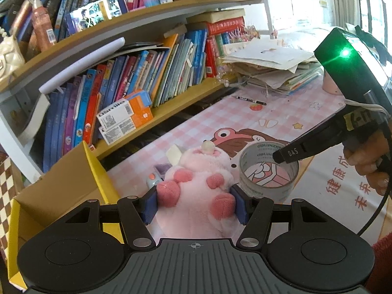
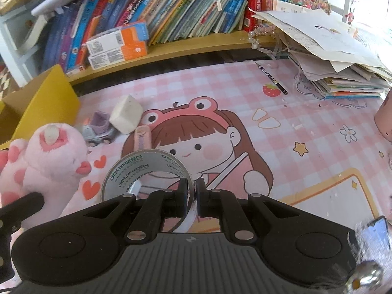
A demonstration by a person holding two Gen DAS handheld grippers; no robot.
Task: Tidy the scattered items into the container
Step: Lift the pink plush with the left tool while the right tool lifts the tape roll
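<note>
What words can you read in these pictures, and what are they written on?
"deli PIZEN": printed around the inside of the tape roll.
"DAS": on a finger of the right gripper.
"健康成": large red characters on the pink desk mat; the rest of that line is cut off.
Orange and white boxes on the shelf: print too blurred to read.
Book spines: too small to read.
Pencil: markings too small.

Left gripper (image 1: 194,202): black linkage arms, silver pivot screws, blue pads (image 1: 150,204), ribbed grey base with crosshair mark, two round black housings.
Right gripper (image 2: 192,191): same black build, silver screws, ribbed grey base; from the left wrist view, "DAS" in white on a finger, green light on black box, yellow label, black cable.
Sleeve (image 1: 382,257): red knit.
</note>
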